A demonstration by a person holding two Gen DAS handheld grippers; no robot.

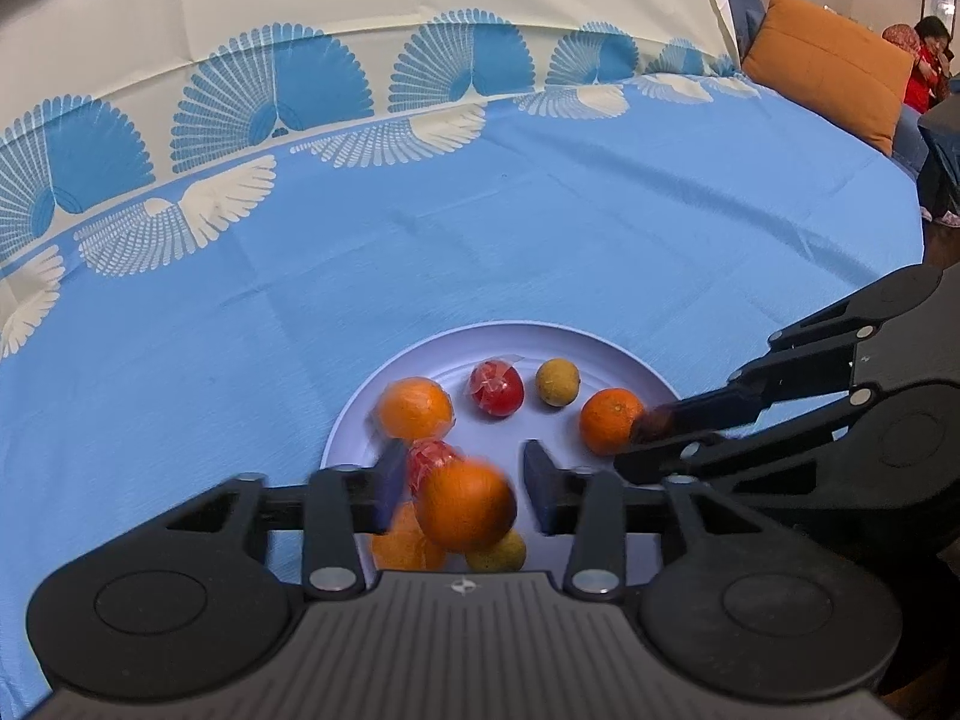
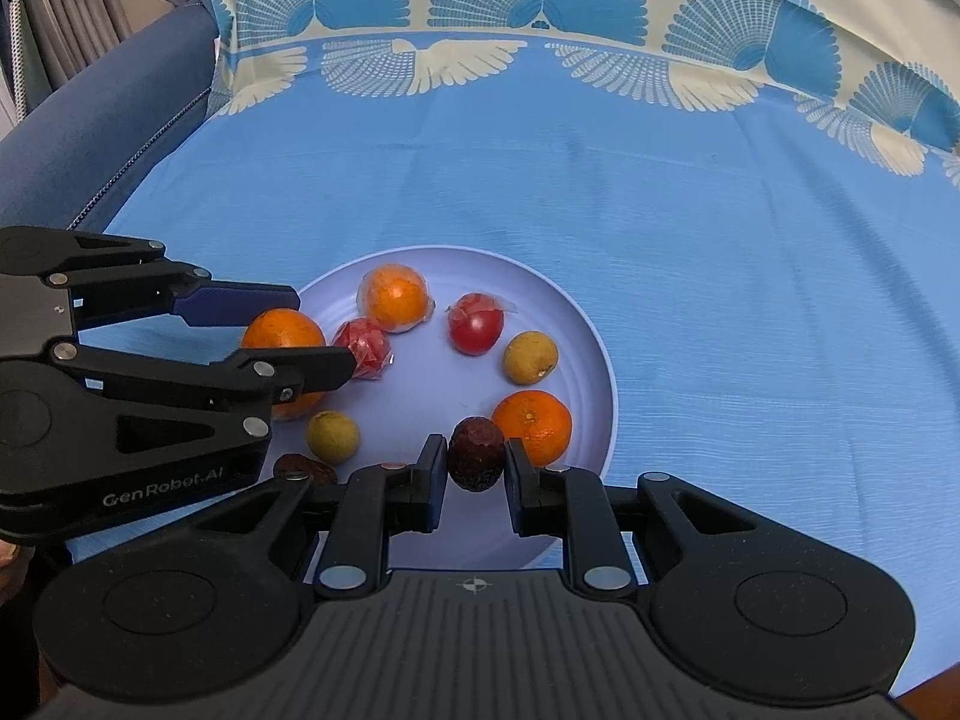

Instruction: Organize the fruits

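Observation:
A pale plate (image 1: 606,354) (image 2: 576,324) on the blue cloth holds several fruits: oranges, wrapped red fruits, yellow-green fruits and a dark red fruit. My left gripper (image 1: 465,489) (image 2: 321,330) is open over the plate's near-left side; an orange (image 1: 465,504) (image 2: 282,330) sits between its fingers, blurred and not touching them. My right gripper (image 2: 476,462) (image 1: 645,429) is shut on a dark red wrinkled fruit (image 2: 476,453) just above the plate, beside an orange (image 2: 533,425) (image 1: 609,420).
The blue and cream patterned cloth (image 1: 540,228) covers the surface. An orange cushion (image 1: 831,69) lies at the far right, a blue armrest (image 2: 90,120) at the left. A person in red (image 1: 927,66) sits far behind.

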